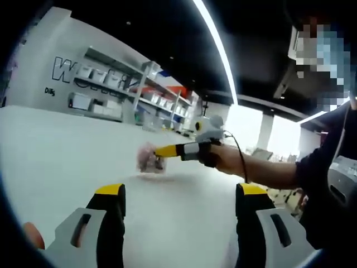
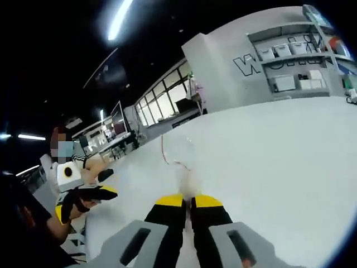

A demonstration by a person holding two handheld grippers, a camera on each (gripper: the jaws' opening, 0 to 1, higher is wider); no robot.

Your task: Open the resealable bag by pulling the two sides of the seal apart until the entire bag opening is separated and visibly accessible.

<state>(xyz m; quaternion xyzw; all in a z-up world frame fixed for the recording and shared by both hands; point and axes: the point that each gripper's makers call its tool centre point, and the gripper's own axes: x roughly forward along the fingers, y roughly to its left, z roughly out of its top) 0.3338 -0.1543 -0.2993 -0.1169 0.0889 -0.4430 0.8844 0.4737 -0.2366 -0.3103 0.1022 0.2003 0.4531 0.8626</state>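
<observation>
Bag (image 2: 179, 152) hangs pinched in right gripper (image 2: 188, 199); left gripper (image 1: 181, 198) jaws spread above white table (image 1: 61, 156).

my left gripper (image 1: 181, 204): two black jaws capped with yellow tips, each backed by a pale grey bracket with a slotted hole. my right gripper (image 2: 187, 201): same build, black jaws, yellow tips, grey slotted brackets. seen from the left gripper view it has a yellow and black jaw, a grey body and a thin black cable. sleeve (image 1: 318, 167): dark, short.
</observation>
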